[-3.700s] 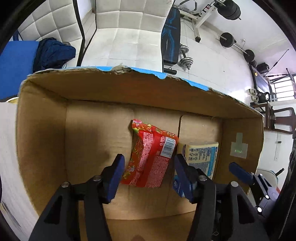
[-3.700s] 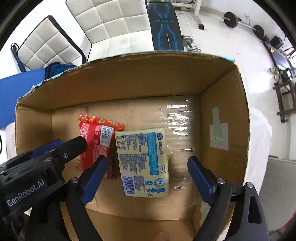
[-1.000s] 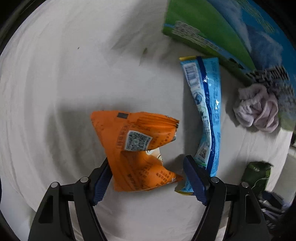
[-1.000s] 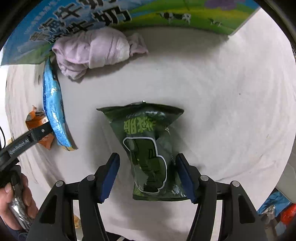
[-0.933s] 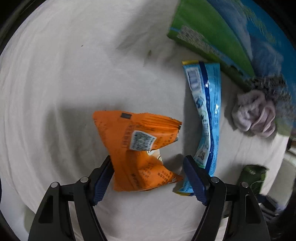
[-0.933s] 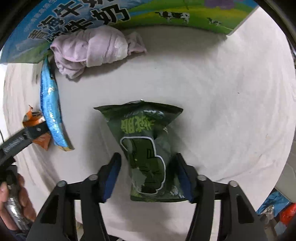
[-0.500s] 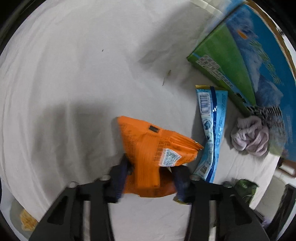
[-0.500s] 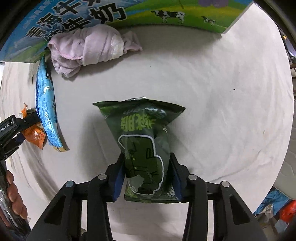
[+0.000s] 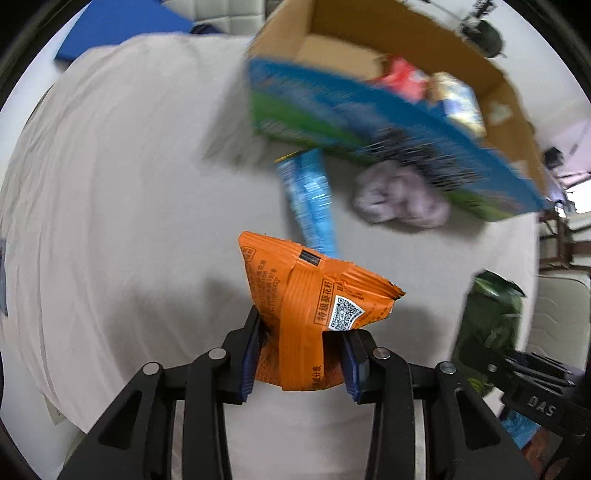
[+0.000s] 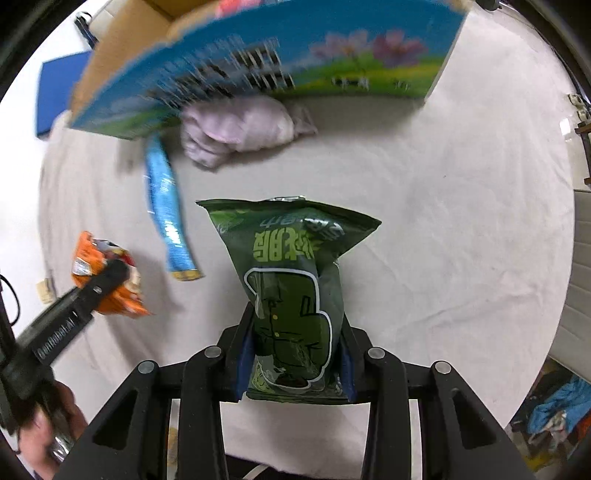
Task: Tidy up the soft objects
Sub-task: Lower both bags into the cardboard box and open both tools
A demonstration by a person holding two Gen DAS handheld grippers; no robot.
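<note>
My left gripper [image 9: 299, 360] is shut on an orange snack packet [image 9: 314, 306] and holds it above the white cloth. My right gripper [image 10: 295, 360] is shut on a dark green snack bag [image 10: 295, 291], also lifted off the cloth. The green bag shows at the right of the left wrist view [image 9: 491, 321], and the orange packet at the left of the right wrist view [image 10: 107, 284]. A blue packet [image 9: 312, 206] and a bundled lilac cloth [image 9: 400, 199] lie on the cloth in front of the cardboard box [image 9: 332, 44], which holds a red packet [image 9: 402, 79] and a pale packet [image 9: 458, 103].
The box's printed blue and green side [image 10: 258, 66] faces me at the far edge of the cloth-covered table [image 10: 443, 221]. A blue mat [image 9: 122, 26] and a white chair lie beyond the table. Coloured clutter [image 10: 554, 410] sits below the right edge.
Both grippers have closed on their packets and lifted them off the cloth. The views have tilted up, so the box and its inside have come into sight.
</note>
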